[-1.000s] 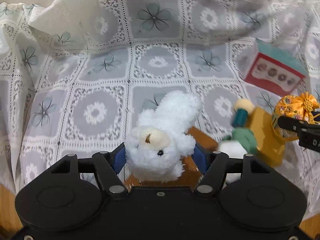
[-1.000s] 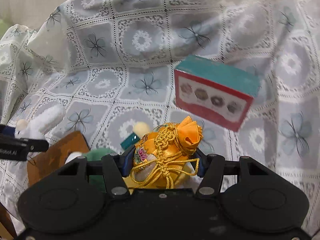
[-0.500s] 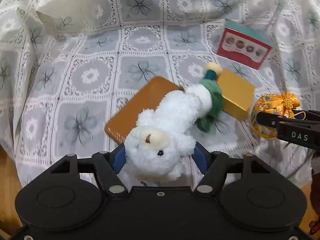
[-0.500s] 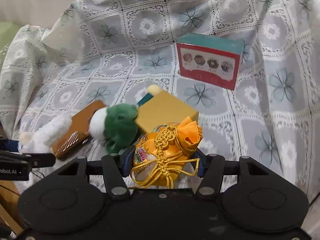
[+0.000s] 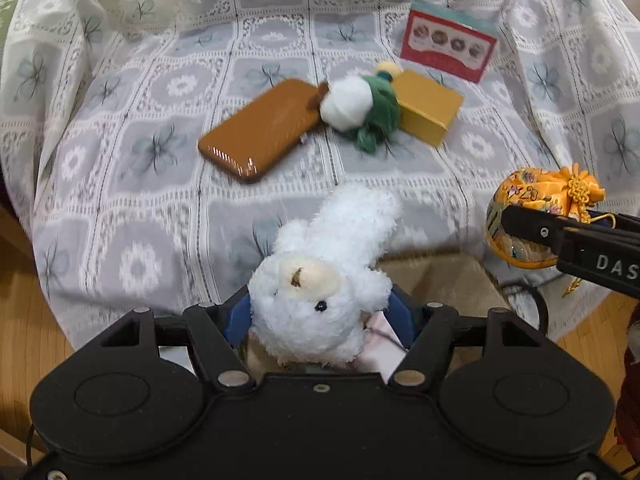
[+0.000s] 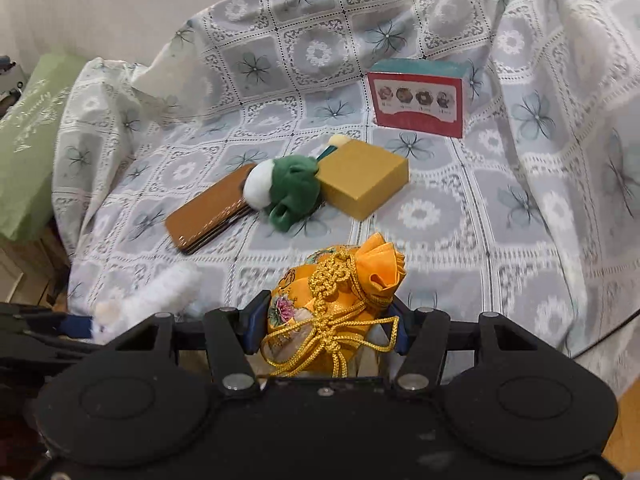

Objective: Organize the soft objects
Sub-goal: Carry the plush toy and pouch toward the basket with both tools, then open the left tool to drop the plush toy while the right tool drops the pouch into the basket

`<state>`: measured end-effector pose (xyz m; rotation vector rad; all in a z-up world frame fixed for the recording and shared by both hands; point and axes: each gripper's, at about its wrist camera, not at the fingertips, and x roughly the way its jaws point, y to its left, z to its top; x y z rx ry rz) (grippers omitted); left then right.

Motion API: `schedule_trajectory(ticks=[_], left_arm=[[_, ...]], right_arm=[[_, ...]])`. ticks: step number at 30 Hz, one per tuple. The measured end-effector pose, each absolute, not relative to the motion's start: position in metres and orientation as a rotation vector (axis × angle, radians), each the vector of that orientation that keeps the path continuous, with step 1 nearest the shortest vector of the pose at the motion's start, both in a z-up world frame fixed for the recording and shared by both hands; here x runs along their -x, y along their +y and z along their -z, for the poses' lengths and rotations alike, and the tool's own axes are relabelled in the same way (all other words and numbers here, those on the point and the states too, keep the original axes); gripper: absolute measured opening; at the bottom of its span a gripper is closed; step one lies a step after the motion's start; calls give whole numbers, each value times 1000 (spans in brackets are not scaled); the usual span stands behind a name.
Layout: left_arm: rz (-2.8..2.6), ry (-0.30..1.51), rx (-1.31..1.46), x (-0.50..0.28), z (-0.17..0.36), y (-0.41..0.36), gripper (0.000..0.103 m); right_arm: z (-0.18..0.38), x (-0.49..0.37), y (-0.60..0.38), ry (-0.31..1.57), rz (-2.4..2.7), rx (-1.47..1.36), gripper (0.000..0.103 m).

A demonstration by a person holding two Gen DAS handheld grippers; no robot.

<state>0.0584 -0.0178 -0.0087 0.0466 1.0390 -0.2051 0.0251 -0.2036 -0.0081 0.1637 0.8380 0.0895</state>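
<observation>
My left gripper [image 5: 318,314] is shut on a fluffy white plush animal [image 5: 320,276], held above the near edge of the lace-covered seat. The right gripper [image 6: 324,320] is shut on a yellow embroidered drawstring pouch [image 6: 332,300] with gold cord. That pouch [image 5: 532,216] also shows at the right of the left wrist view, pinched by the right gripper's fingers [image 5: 568,236]. The white plush [image 6: 160,296] appears at the lower left of the right wrist view. A green and white plush toy [image 5: 364,110] lies on the cloth farther back, between a brown case and a gold box.
A flat brown case [image 5: 260,132], a gold box [image 5: 430,108] and a red and teal box [image 5: 448,46] rest on the lace cloth [image 5: 120,160]. A green cushion [image 6: 32,140] lies at the left. Wooden floor [image 5: 24,308] shows below the cloth's edge.
Both grippers have pulled back from the seat toward its near edge with their toys still held. The brown case, green plush and boxes now lie farther away.
</observation>
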Motion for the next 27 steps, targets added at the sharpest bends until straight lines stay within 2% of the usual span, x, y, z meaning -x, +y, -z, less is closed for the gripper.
schedule_trajectory(ticks=[13, 27], left_arm=[[171, 1022, -11, -2, 19, -18, 65], [118, 957, 2, 40, 15, -23, 68]], right_arm=[[13, 55, -187, 809, -67, -154, 57], [5, 101, -177, 762, -41, -156, 57]])
